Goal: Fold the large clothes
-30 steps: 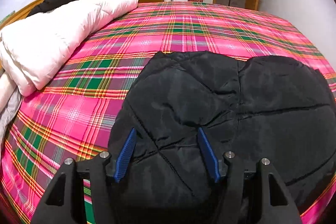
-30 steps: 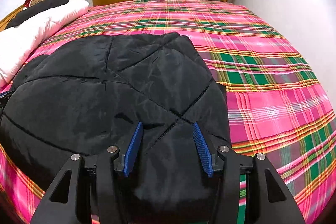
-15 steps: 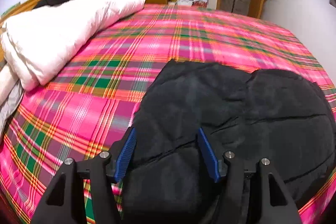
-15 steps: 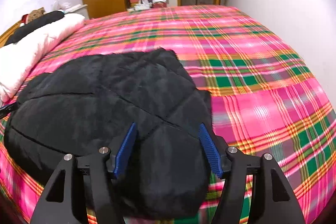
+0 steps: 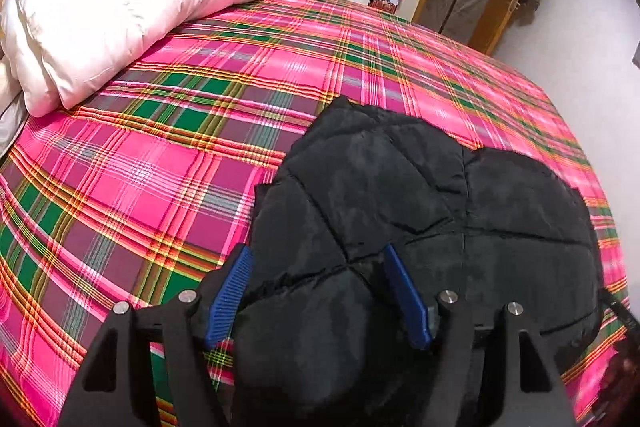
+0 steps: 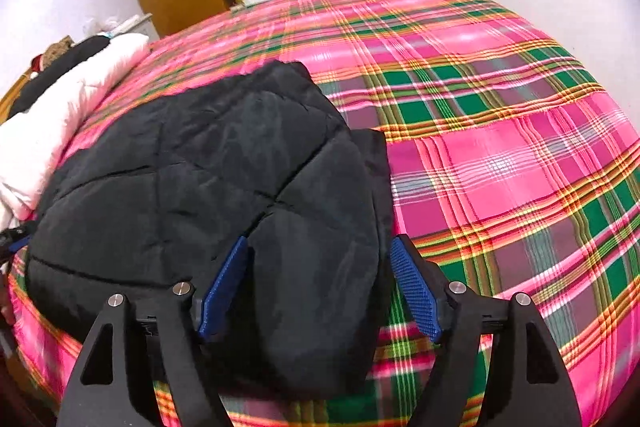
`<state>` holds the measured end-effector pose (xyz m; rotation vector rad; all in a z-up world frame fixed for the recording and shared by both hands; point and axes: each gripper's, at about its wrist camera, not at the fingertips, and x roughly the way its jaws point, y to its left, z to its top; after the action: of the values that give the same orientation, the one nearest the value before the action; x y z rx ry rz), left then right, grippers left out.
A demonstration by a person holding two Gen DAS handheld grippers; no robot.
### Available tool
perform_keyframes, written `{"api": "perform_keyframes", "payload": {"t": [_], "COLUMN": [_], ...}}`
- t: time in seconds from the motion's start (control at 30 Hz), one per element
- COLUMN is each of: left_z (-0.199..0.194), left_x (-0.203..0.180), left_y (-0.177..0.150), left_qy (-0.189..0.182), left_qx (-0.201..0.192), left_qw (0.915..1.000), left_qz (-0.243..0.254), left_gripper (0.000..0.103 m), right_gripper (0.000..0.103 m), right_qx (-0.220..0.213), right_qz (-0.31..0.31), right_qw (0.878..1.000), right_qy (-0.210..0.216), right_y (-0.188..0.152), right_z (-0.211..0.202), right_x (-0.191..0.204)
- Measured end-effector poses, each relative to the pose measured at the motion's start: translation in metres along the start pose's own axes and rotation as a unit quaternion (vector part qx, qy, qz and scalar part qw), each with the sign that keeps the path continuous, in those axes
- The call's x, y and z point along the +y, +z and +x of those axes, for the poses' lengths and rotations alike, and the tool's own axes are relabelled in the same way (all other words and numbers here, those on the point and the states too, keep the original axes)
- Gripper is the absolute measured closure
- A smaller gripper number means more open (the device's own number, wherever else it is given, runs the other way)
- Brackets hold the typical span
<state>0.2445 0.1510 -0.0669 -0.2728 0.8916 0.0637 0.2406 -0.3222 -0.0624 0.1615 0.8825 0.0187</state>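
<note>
White quilt [image 5: 120, 11] bunched at far left of bed [image 5: 160, 167], out of the way. Black padded jacket [image 5: 420, 219] lying in a folded bundle near the bed's front edge, both ends puffed up. Left tool [image 5: 316, 291] over the jacket's left end, jaws opening, padding bulging between blue pads [image 5: 230, 293] but apparently not pinched (looks like letting go after laying the fold). Right tool [image 6: 318, 285] over the right end of the jacket [image 6: 208, 179], jaws opening too, spread wide, right pad already off the cloth over the plaid sheet [image 6: 500, 147]. Fold probably just set down; likely near done.
</note>
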Motion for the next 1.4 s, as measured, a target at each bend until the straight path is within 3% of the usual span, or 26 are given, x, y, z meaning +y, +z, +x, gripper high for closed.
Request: {"api": "perform_keyframes", "payload": {"t": [0.13, 0.2, 0.27, 0.43, 0.53, 0.6, 0.63, 0.7, 0.9, 1.07, 1.23, 1.33, 1.4], "left_z": [-0.009, -0.009, 0.005, 0.069, 0.107, 0.122, 0.128, 0.137, 0.153, 0.148, 0.086, 0.035, 0.016], "left_x": [-0.019, -0.041, -0.062, -0.082, -0.083, -0.077, -0.073, -0.068, -0.076, -0.076, -0.078, -0.095, -0.117], "left_y": [0.010, 0.024, 0.039, 0.083, 0.095, 0.095, 0.094, 0.091, 0.085, 0.091, 0.098, 0.084, 0.069], "left_qy": [-0.042, -0.058, -0.045, -0.028, -0.006, 0.001, -0.004, -0.021, -0.008, -0.003, -0.012, -0.048, -0.088], "left_qx": [-0.040, -0.067, -0.074, -0.037, 0.001, 0.014, 0.023, 0.032, 0.033, 0.037, -0.010, -0.057, -0.059], "left_qw": [0.9983, 0.9950, 0.9924, 0.9922, 0.9928, 0.9935, 0.9944, 0.9957, 0.9954, 0.9947, 0.9948, 0.9912, 0.9873], "left_qz": [0.006, 0.046, 0.087, 0.115, 0.120, 0.113, 0.103, 0.084, 0.090, 0.095, 0.100, 0.110, 0.118], "left_gripper": [0.034, 0.034, 0.034, 0.034, 0.034, 0.033, 0.033, 0.032, 0.031, 0.032, 0.034, 0.034, 0.034], "right_gripper": [0.030, 0.030, 0.030, 0.030, 0.030, 0.030, 0.030, 0.030, 0.030, 0.030, 0.031, 0.031, 0.031], "right_qx": [-0.030, -0.031, -0.033, -0.027, 0.003, 0.047, 0.063, 0.067, 0.071, 0.071, -0.005, -0.040, -0.039], "right_qz": [-0.004, -0.010, -0.018, -0.059, -0.063, -0.044, -0.023, 0.001, -0.001, -0.002, -0.020, -0.030, -0.056], "right_qw": [0.999, 0.999, 0.998, 0.996, 0.998, 0.998, 0.998, 0.997, 0.997, 0.997, 0.999, 0.997, 0.994], "right_qy": [0.017, 0.027, 0.043, 0.054, 0.023, 0.005, 0.016, 0.034, 0.022, 0.014, 0.032, 0.066, 0.080], "right_y": [0.003, 0.014, 0.028, 0.085, 0.107, 0.105, 0.102, 0.097, 0.090, 0.097, 0.096, 0.079, 0.066], "right_z": [-0.011, -0.004, 0.008, 0.050, 0.092, 0.123, 0.135, 0.144, 0.156, 0.143, 0.064, 0.025, 0.018], "right_x": [0.009, 0.018, 0.032, 0.066, 0.063, 0.046, 0.036, 0.024, 0.024, 0.025, 0.034, 0.056, 0.081]}}
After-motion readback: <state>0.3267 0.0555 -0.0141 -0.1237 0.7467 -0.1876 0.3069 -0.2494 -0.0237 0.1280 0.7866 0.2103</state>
